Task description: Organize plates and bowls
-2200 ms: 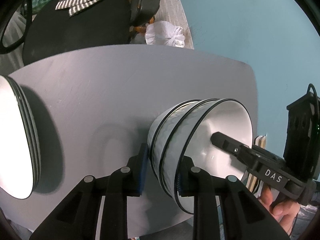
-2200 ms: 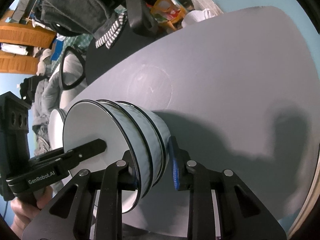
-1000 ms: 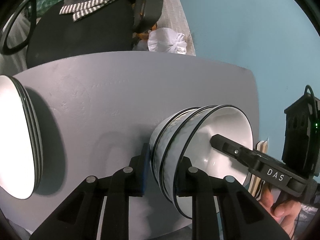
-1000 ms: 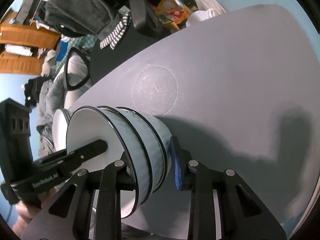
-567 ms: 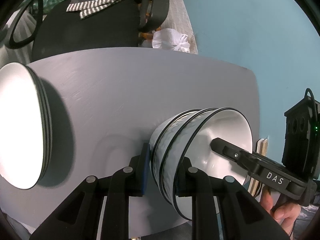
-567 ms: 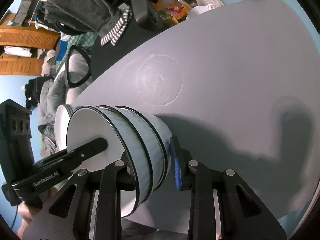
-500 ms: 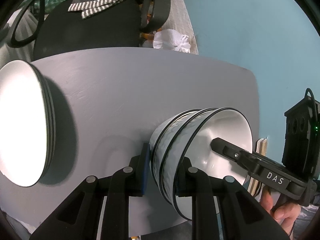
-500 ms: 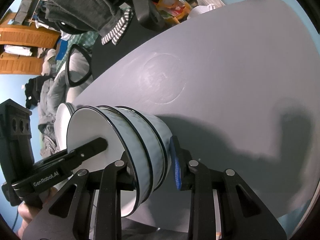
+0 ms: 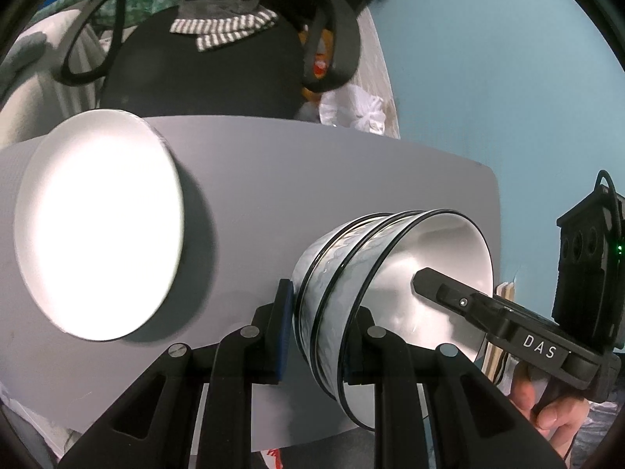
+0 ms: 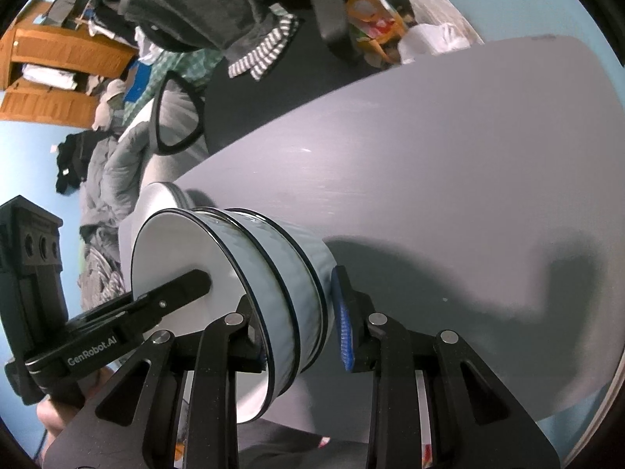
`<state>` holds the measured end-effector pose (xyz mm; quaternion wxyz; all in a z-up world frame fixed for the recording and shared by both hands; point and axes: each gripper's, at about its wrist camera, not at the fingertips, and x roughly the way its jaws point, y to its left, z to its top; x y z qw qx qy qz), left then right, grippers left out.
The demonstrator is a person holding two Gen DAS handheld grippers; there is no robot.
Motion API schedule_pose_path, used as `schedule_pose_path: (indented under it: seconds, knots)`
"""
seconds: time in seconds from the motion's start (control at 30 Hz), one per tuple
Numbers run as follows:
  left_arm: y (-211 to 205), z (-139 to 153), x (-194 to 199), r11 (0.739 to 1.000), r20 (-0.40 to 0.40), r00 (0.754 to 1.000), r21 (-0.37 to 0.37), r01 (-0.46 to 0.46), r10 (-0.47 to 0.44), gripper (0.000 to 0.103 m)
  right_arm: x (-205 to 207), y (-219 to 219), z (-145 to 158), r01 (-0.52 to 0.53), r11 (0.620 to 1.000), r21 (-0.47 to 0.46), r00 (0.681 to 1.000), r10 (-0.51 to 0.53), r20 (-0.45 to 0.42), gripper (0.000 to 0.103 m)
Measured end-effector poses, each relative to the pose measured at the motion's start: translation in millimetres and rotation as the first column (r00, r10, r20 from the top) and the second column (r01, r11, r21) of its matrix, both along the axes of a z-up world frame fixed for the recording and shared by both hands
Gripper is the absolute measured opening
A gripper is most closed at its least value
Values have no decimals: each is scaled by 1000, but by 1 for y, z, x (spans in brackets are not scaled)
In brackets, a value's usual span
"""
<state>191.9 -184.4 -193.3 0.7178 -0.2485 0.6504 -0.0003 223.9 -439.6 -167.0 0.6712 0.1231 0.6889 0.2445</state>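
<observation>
Bowls: nested stack of three white bowls with dark rims and patterned outer walls. The stack is gripped from two opposite sides and sits over the near right part of the table; contact with the tabletop cannot be confirmed.
Left gripper: one finger inside the top bowl, one blue-padded finger outside against the lowest bowl. Closed onto the stack wall. In the right wrist view this gripper enters the bowls from the left, its finger lying across the white interior.
Right gripper: same arrangement, one finger inside and the blue pad outside, clamped on the stack wall. In the left wrist view this gripper reaches into the bowls from the right.
Plates: white stack on the left part of the table, well apart from the bowls. From the right wrist view only the edge of the plates shows behind the bowls.
Table: grey top, rounded corners.
Chair: black, behind the table's far edge, with a striped cloth draped over it.
Bag: white, knotted, beyond the far edge.
</observation>
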Motion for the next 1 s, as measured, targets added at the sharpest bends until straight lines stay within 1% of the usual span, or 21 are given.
schedule_pose_path:
  seconds: [0.33, 0.57, 0.83, 1.0]
  knots:
    - [50, 16, -20, 997, 43, 996, 6, -80, 79, 19, -1, 56, 17, -91, 996, 6, 995, 91, 47, 27]
    - [93, 24, -33, 990, 63, 988, 13, -141, 140, 19, -2, 100, 22, -147, 989, 11, 987, 146, 69, 27]
    - [143, 21, -46, 979, 58, 978, 27, -203, 201, 19, -4, 154, 16, -215, 976, 25, 974, 212, 77, 27]
    - [172, 10, -52, 971, 35, 970, 18, -240, 239, 19, -5, 187, 9, -247, 969, 19, 967, 245, 73, 27]
